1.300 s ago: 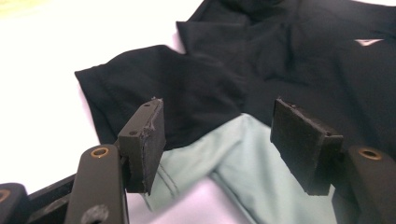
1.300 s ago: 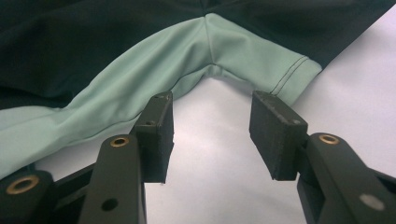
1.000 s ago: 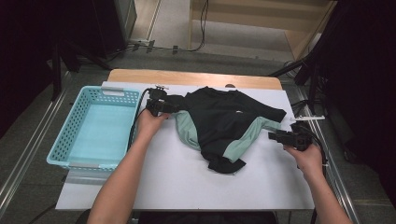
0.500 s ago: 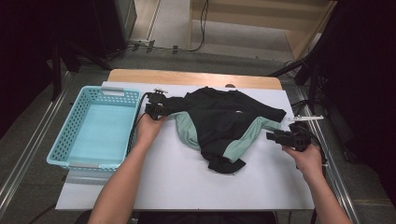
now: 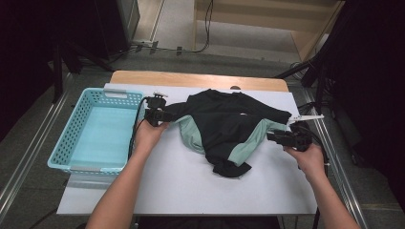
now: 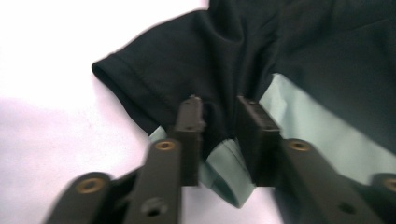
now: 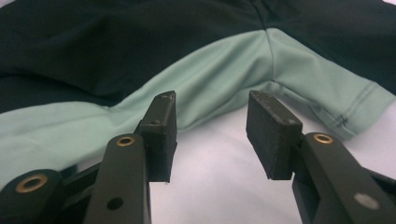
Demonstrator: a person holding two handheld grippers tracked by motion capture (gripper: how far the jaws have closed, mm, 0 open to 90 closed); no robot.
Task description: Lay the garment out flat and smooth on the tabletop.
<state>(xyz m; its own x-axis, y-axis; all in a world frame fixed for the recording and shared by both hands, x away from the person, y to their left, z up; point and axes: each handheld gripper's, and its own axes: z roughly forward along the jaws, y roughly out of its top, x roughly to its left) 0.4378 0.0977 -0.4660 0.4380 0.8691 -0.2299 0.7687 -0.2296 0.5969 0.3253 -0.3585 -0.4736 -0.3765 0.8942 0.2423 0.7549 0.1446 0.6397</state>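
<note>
Shirt lies mid-table, long axis running 9 to 3. Left gripper at its 9 o'clock sleeve, jaws narrow with a fold of sleeve between them. Right gripper at 3 o'clock, jaws wide, just short of the green hem, nothing held. Basket further out at 9

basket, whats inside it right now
Nothing shows inside the basket: its pale blue floor is bare. The near wall hides a thin strip of the floor. The shirt lies on the table beside it, with the left claw at its sleeve.
</note>
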